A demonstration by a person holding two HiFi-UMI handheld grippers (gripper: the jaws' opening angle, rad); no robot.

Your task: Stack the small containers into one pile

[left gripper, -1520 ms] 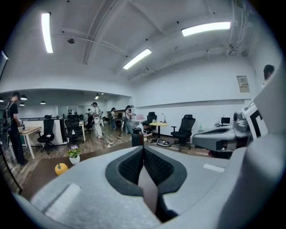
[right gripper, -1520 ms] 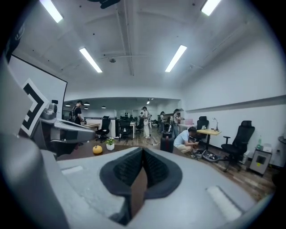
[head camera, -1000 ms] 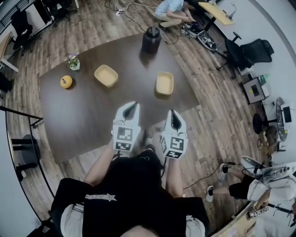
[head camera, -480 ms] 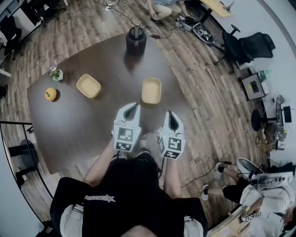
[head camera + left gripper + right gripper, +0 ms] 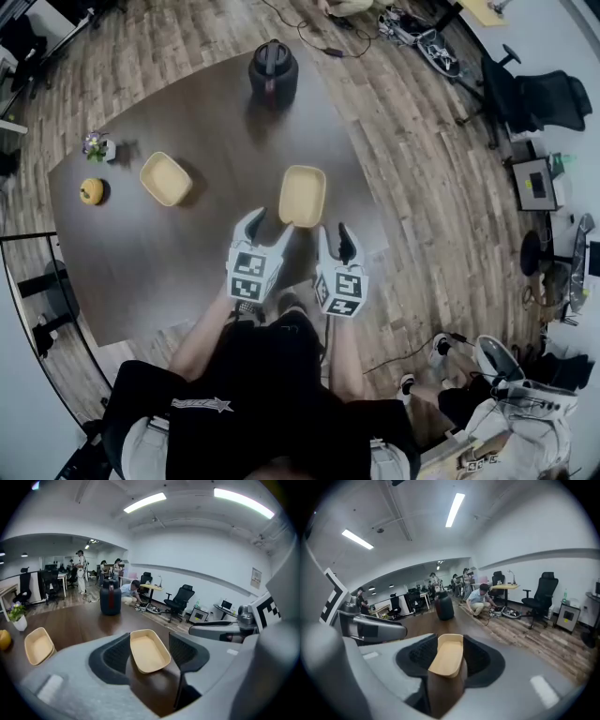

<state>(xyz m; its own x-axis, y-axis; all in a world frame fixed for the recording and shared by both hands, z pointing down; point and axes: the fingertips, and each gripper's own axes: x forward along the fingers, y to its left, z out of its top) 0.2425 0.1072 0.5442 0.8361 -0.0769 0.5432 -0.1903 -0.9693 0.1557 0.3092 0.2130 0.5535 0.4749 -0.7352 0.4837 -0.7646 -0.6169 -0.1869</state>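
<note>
- My left hand-held gripper (image 5: 266,229) hangs over the near side of the table (image 5: 178,267). Its jaws are opening and stand wide, and they grip nothing.
- My right hand-held gripper (image 5: 334,246) is just beside it, also over the near side. Its jaws are opening too, and the pads press on nothing.
- The near container (image 5: 303,195), a shallow tan tray with rounded corners, lies flat on the table just ahead of both sets of tips. Each gripper view shows it through the gap between the jaws.
- The far container (image 5: 165,178), of the same kind, lies well apart to the left, flat and empty.
- The table top is dark brown, smooth and faintly glossy, and it mirrors the things on it.
- An orange fruit (image 5: 91,191) sits near the left edge, with a small flower pot (image 5: 97,145) just beyond it.
- A black jug (image 5: 273,67) with a top handle stands upright at the far end.
- The floor (image 5: 412,159) is wood planks in mixed brown tones, with cables (image 5: 314,42) trailing beyond the table.
- Black office chairs (image 5: 534,89) stand to the right.
- The right gripper view shows a person (image 5: 480,599) crouched on the floor past the jug, and white walls.
- Strip lights (image 5: 454,509) run along the ceiling.
- The left gripper view shows more people standing among desks (image 5: 61,581) far back.
</note>
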